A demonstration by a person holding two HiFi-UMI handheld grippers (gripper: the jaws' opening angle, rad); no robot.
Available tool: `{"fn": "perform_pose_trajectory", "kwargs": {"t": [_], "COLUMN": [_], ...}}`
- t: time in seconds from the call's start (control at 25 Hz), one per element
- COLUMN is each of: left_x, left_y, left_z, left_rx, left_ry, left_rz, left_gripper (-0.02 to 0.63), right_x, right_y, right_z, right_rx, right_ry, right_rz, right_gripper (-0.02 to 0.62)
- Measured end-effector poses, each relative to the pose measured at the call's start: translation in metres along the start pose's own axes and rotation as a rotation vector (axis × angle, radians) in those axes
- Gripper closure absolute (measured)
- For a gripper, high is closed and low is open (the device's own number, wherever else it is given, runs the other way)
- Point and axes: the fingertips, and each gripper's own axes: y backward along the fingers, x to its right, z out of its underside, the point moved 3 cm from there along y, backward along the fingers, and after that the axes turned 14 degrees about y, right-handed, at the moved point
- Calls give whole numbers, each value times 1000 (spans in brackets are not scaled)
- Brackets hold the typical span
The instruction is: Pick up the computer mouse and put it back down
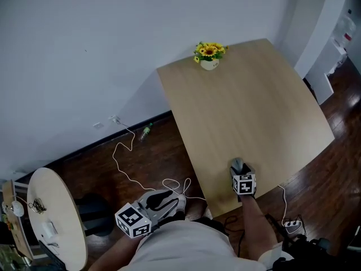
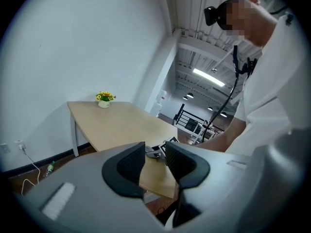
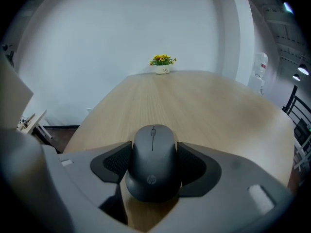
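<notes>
A dark grey computer mouse (image 3: 153,161) sits between the pads of my right gripper (image 3: 153,155), which is shut on its two sides. In the head view the mouse (image 1: 237,164) and right gripper (image 1: 239,171) are at the near edge of the light wooden table (image 1: 248,100). Whether the mouse rests on the wood or hangs just above it I cannot tell. My left gripper (image 1: 176,199) is held off the table's left side, over the floor. Its jaws stand a narrow gap apart around nothing (image 2: 155,166).
A small pot of yellow flowers (image 1: 209,53) stands at the table's far corner. A round side table (image 1: 53,219) is at the lower left. White cable (image 1: 121,157) lies on the dark floor, and a power strip (image 1: 291,224) at the lower right.
</notes>
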Motion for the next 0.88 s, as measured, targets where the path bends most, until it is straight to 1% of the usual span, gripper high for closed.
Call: {"fn": "perform_pose_trajectory", "kwargs": {"t": [0.2,0.32,0.4,0.44,0.48,0.52,0.56,0.68,0.76,0.88], "left_x": [-5,-3,-2,-1,-1,-2,-3,-5,-5,-5], "left_y": [-1,-4,-4,-3,-3,-2,-2,-4,-7,-11], "left_z": [-1,-3,-5,-5,-5,-5,-6,-8,-11,-15], "left_rx": [11,9,9,9,8,8,8,12,13,12], "left_ry": [14,3,1,0,-2,-4,-8,-25,-33,-44], "left_rz": [-7,6,12,15,18,21,25,43,60,93], "left_gripper": [494,494,494,494,494,494,494,494,494,494], "right_x": [-3,-2,0,1,2,3,3,-1,-7,-19], "right_y": [-4,-3,-2,1,6,12,19,43,63,99], "right_z": [-2,-3,-3,-5,-8,-13,-19,-37,-49,-66], "right_rx": [-28,-38,-33,-22,-2,20,40,89,119,161], "right_ry": [17,12,-1,-8,-13,-14,-12,2,15,27], "right_rz": [-11,2,13,15,18,22,26,33,37,44], "right_gripper": [296,296,251,221,237,269,272,268,248,236]}}
